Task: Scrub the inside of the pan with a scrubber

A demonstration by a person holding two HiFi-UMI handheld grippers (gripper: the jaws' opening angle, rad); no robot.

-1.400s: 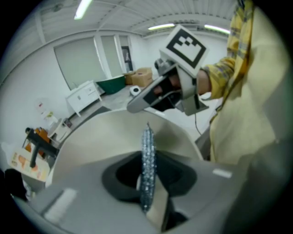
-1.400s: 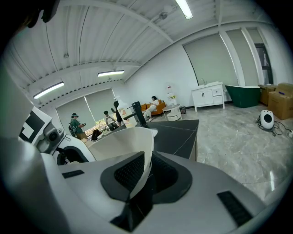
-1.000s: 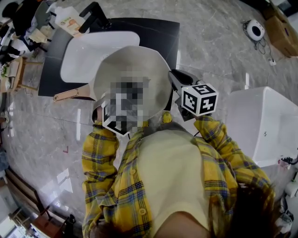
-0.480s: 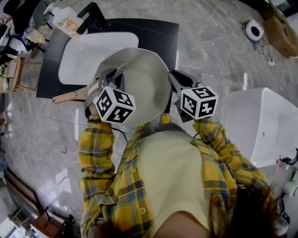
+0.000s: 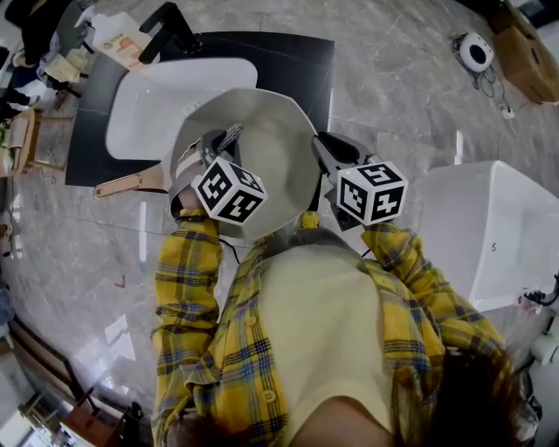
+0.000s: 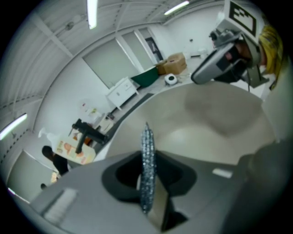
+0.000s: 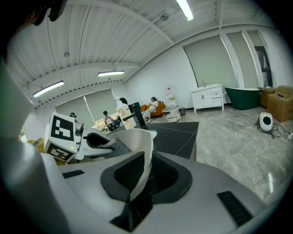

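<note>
grey pan (image 5: pixel 281 140), scrubber (image 6: pixel 147 151) in left tongs (image 6: pixel 147 183)

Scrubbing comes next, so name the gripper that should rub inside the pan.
Left. The left gripper is shut on the metal scrubber, poised over the inside of the pan; the right gripper is clamped on its rim, steadying it.

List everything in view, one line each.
pan: one, pale beige, centre, held up
pan handle: one, copper, pointing left
scrubber: one, silvery mesh, at the pan's inside
countertop: one, black, behind the pan
basin: one, white, set in the countertop
faucet: one, black, beside the basin
bathtub: one, white, far right
cardboard box: one, brown, top right
left gripper: one, grey, shut on the scrubber
right gripper: one, grey, shut on the pan's rim
sleeves: two, yellow plaid, bottom
</note>
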